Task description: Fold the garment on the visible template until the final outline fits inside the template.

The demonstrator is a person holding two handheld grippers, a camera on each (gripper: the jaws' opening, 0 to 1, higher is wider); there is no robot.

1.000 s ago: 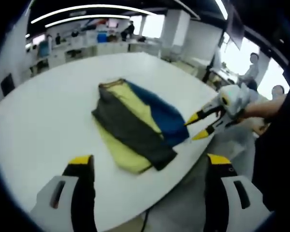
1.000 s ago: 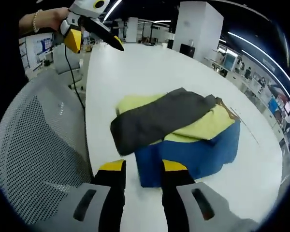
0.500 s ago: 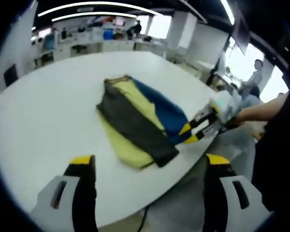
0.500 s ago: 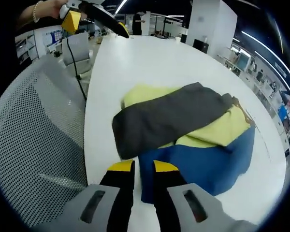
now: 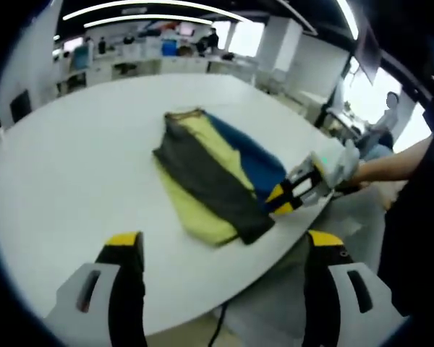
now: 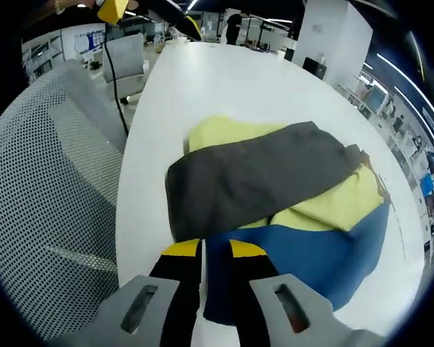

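White table (image 5: 72, 166) w/ folded garment (image 6: 275, 188); mesh chair (image 6: 50, 181) beside; right gripper (image 6: 215, 249) pinching blue edge; left gripper (image 5: 224, 242) spread.

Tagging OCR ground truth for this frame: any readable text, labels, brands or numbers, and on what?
None readable.
Garment: plain grey, yellow and blue panels; the small brown patch at its far end is too blurred to read.
Table: bare white, no markings legible.
Left claw and right claw: yellow tips, grey housings, no lettering visible.
Background office boards and screens: too small and blurred to read.
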